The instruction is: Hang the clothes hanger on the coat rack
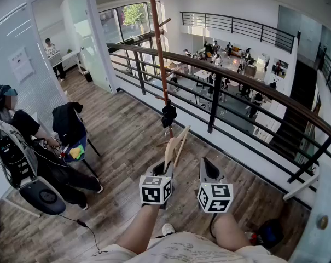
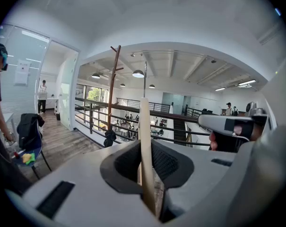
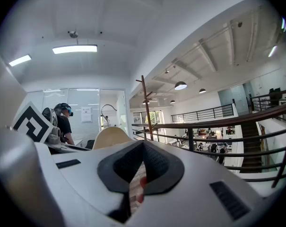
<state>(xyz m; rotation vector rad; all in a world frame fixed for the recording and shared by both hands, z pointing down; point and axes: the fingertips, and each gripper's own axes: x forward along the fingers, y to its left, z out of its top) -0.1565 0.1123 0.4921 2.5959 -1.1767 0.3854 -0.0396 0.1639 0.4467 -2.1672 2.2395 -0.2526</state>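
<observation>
A pale wooden clothes hanger stands upright in my left gripper, which is shut on its lower part. In the left gripper view the hanger's bar runs up between the dark pads. The coat rack is a tall brown pole with short pegs, standing by the railing ahead of the hanger; a black item hangs low on it. The rack also shows in the left gripper view and the right gripper view. My right gripper is beside the left one, shut and empty.
A dark metal railing with a wooden top rail crosses behind the rack, over a drop to a lower floor. At the left a seated person and a chair with a dark jacket stand on the wood floor.
</observation>
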